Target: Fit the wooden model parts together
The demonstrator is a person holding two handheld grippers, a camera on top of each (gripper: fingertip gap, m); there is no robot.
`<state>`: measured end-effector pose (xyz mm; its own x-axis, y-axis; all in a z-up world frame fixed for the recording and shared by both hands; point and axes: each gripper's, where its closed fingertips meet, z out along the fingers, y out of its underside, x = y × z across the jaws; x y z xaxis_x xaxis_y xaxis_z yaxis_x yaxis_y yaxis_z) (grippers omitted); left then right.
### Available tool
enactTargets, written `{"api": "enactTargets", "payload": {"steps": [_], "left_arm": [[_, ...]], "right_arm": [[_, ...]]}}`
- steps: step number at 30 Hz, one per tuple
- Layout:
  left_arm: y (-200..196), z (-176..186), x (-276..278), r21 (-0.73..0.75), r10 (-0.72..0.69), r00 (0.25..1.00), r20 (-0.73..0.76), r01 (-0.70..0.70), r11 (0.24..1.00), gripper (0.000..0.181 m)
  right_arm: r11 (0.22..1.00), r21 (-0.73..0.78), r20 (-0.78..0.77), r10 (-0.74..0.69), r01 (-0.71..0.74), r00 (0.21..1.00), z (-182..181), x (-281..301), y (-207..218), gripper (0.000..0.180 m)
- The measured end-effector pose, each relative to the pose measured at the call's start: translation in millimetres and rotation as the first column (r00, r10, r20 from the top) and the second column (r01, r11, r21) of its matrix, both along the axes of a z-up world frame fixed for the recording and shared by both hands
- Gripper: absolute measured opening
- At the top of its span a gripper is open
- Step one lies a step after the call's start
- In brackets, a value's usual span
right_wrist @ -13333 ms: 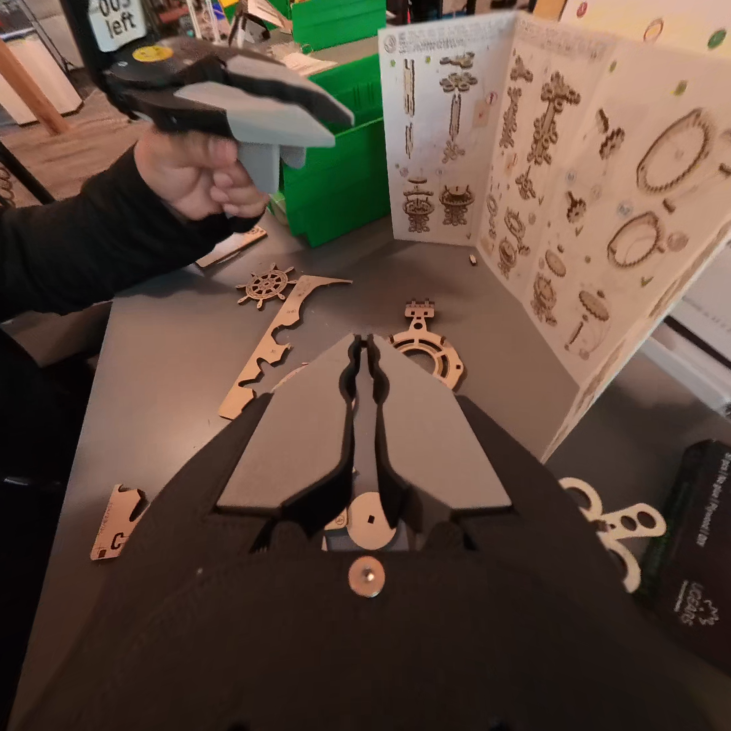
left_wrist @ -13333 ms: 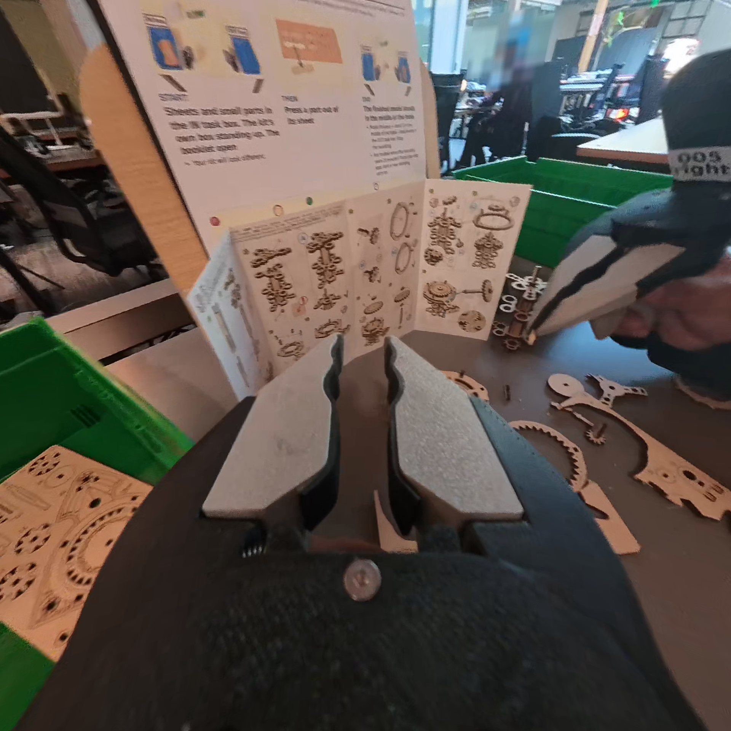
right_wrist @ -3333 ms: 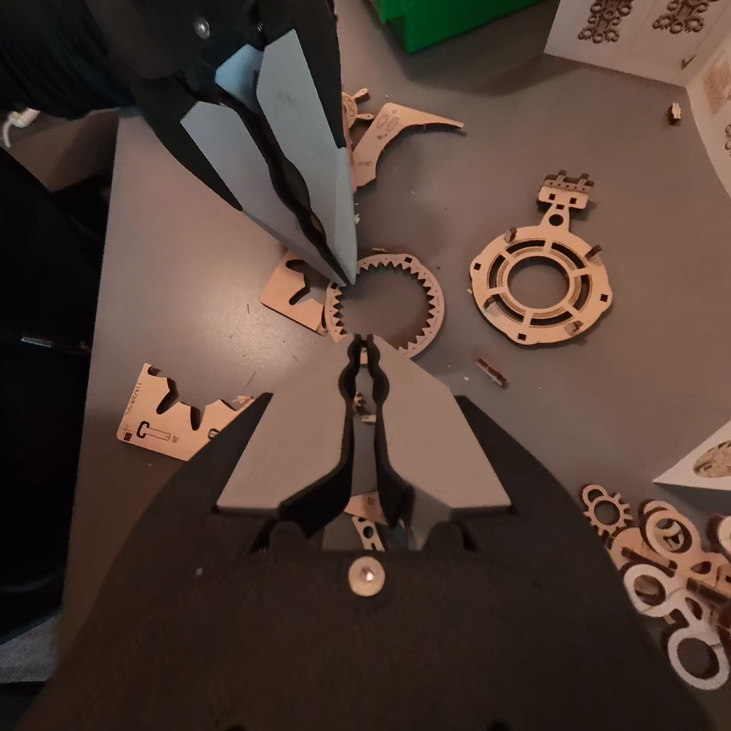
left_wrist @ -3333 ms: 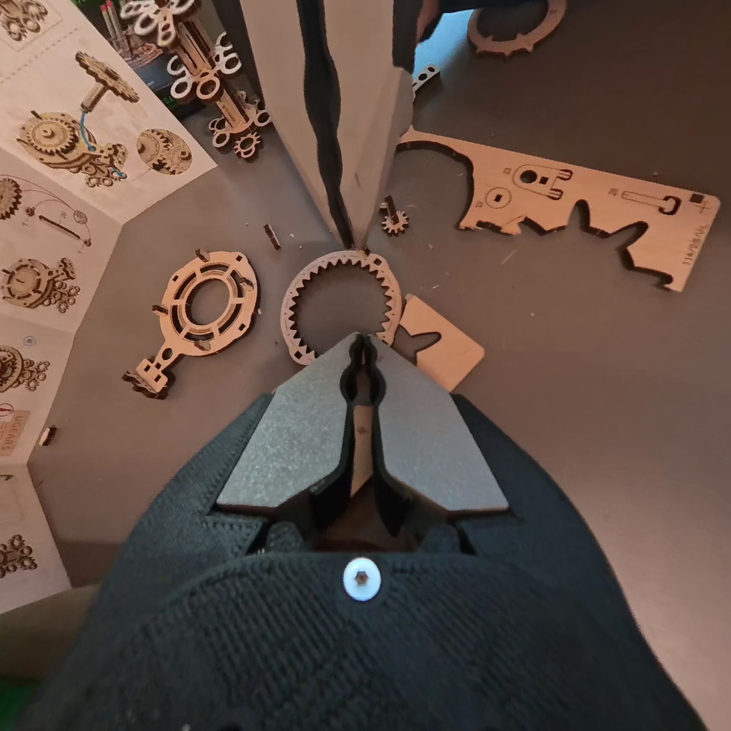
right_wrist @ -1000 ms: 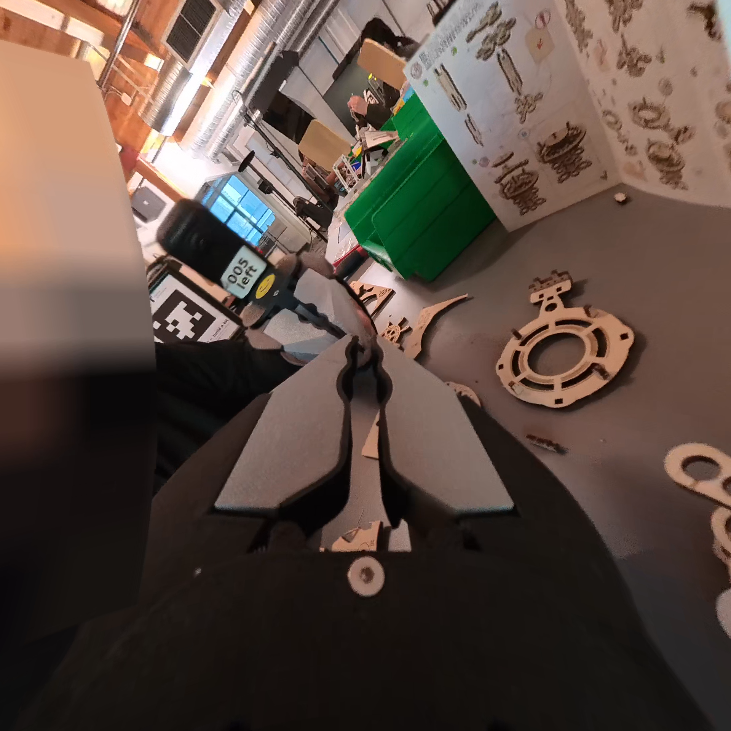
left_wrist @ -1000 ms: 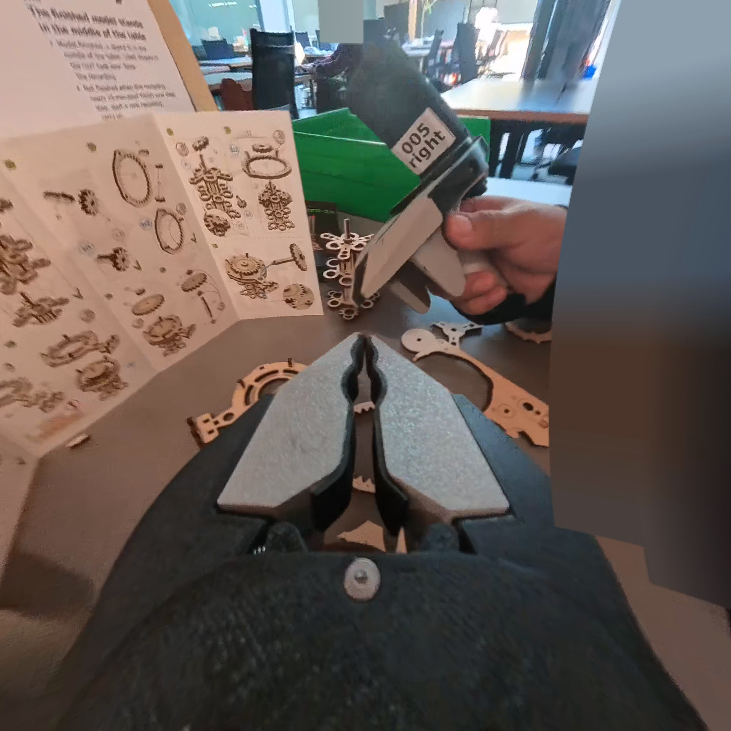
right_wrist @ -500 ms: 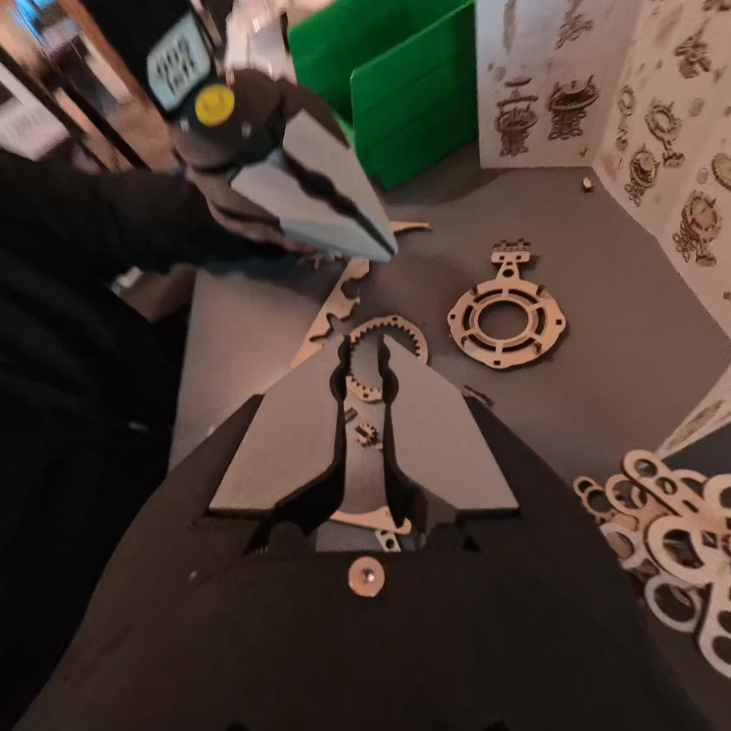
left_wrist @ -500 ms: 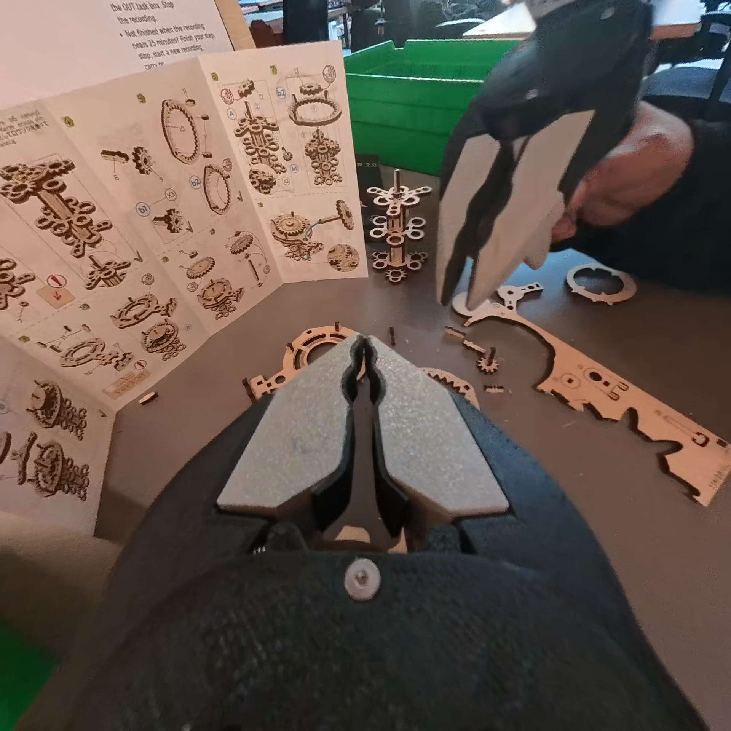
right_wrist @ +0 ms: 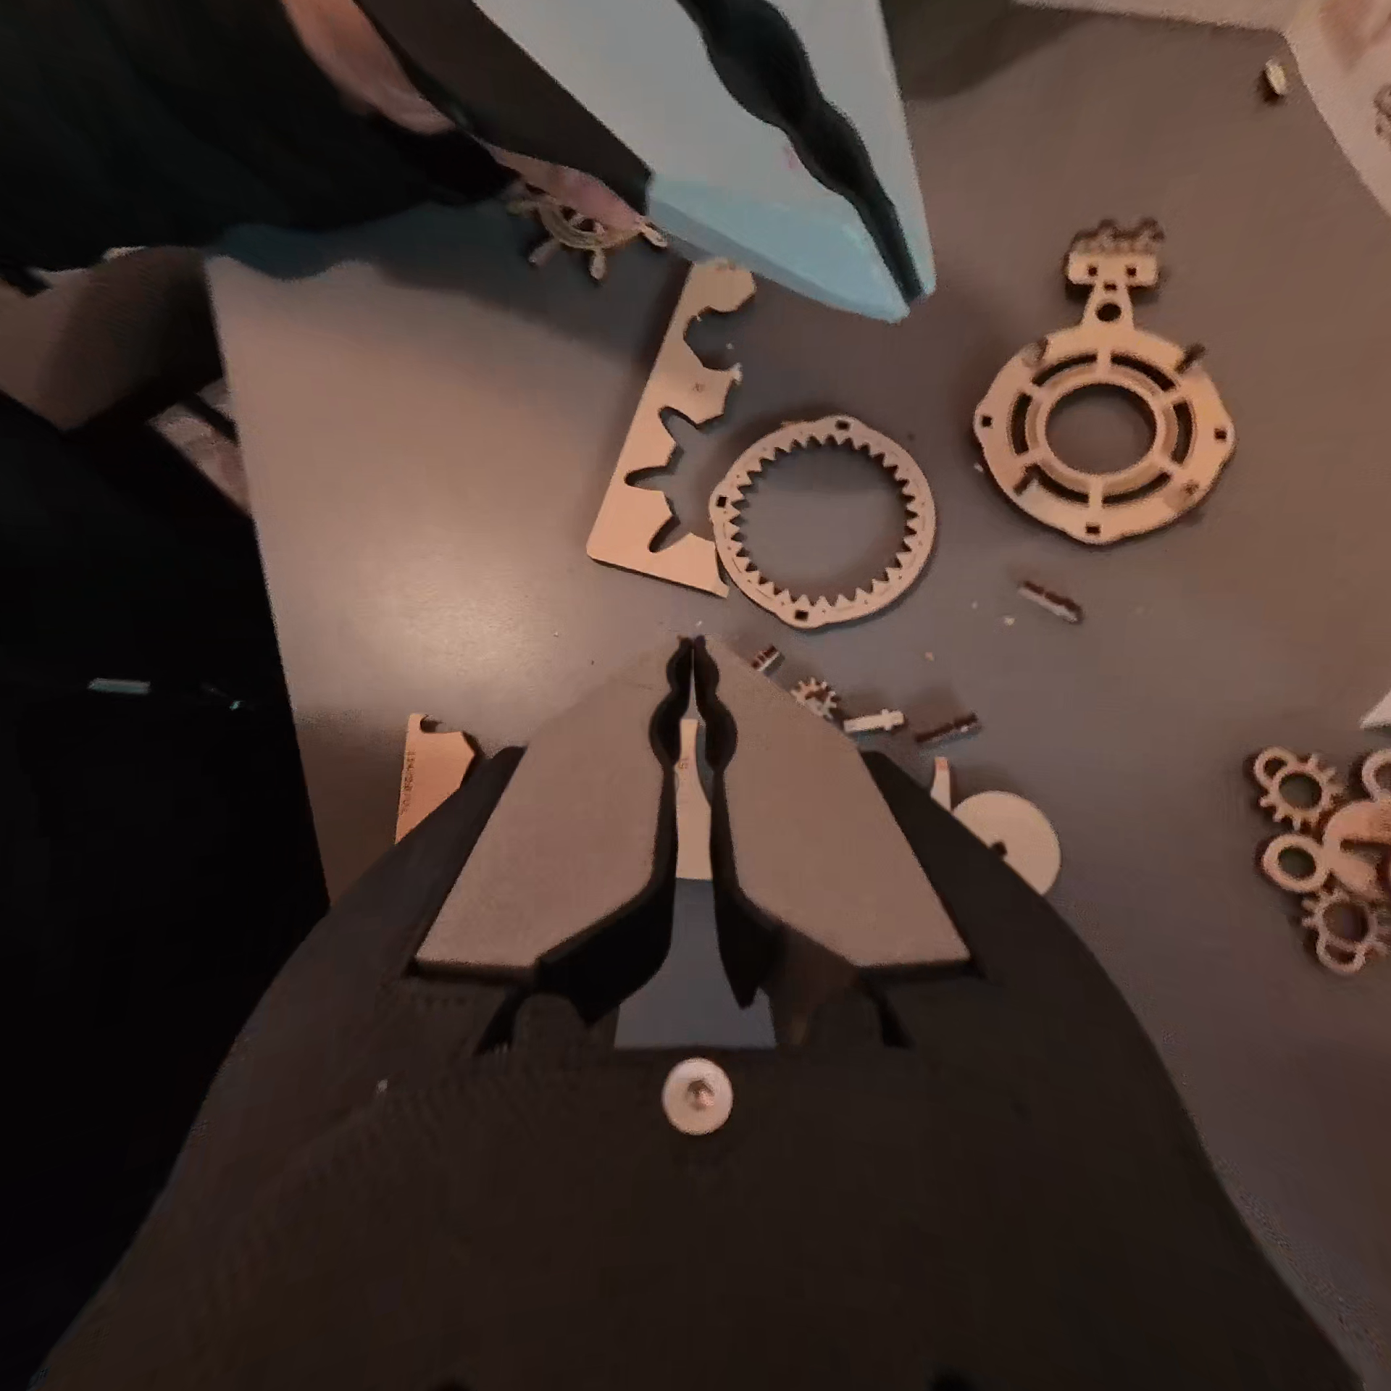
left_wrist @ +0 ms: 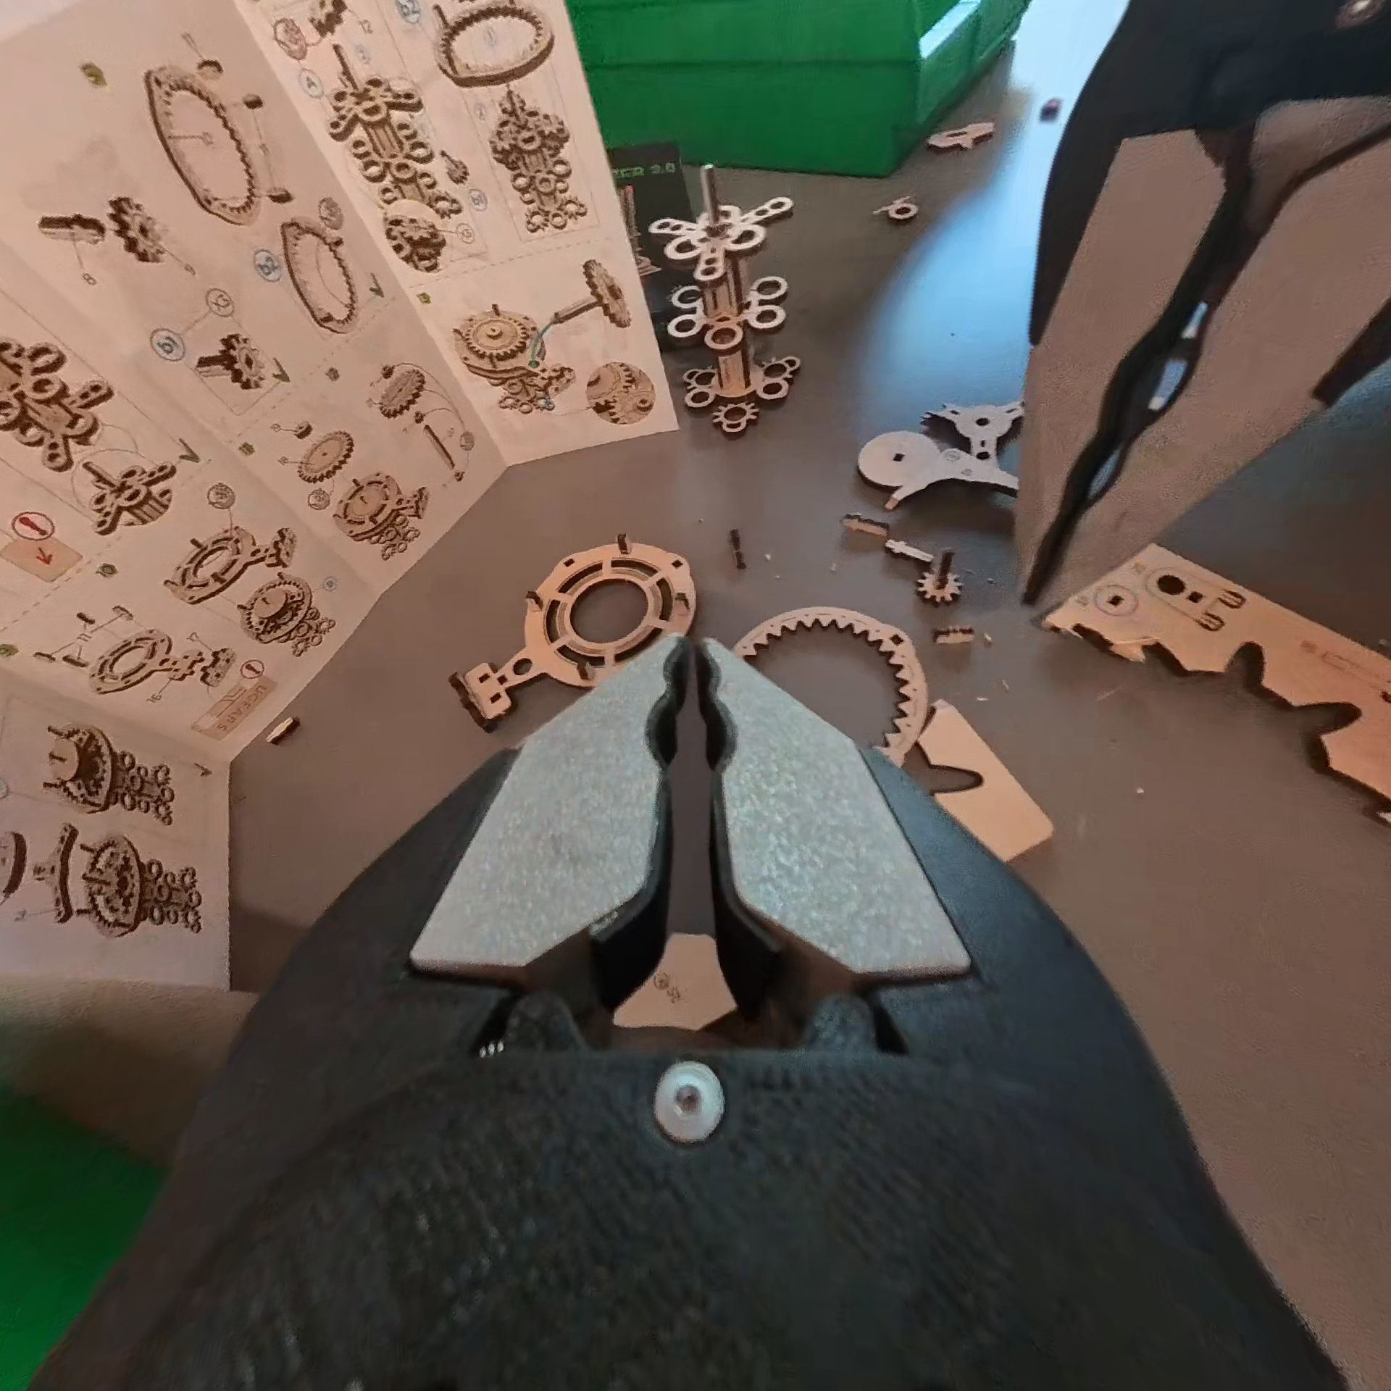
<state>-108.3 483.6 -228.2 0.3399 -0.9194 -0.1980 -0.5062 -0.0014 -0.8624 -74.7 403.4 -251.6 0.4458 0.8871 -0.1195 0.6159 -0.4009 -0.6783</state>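
On the left, a folded instruction sheet [left_wrist: 316, 316] stands on the grey table [left_wrist: 1129, 978]. The left gripper [left_wrist: 694, 649], jaws clenched and empty, hovers above a slotted wooden ring [left_wrist: 606, 611]. A toothed ring [left_wrist: 843, 677] lies beside it. The right gripper [right_wrist: 692, 643], jaws clenched, holds nothing.
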Motion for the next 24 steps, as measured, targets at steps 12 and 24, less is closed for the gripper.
{"api": "enactTargets", "payload": {"steps": [12,24], "left_arm": [[-12.8,-5.3,2.3,0.039,-0.039,0.997,-0.063,0.042,0.998,0.000],[-14.4,-10.8,2.3,0.037,-0.049,0.994,-0.094,0.052,0.998,0.000]], "right_arm": [[0.962,0.021,0.058,-0.272,0.271,0.961,-24.0,6.9,15.5,0.007],[0.960,0.026,0.011,-0.278,0.277,0.961,-26.8,9.6,21.2,0.003]]}}
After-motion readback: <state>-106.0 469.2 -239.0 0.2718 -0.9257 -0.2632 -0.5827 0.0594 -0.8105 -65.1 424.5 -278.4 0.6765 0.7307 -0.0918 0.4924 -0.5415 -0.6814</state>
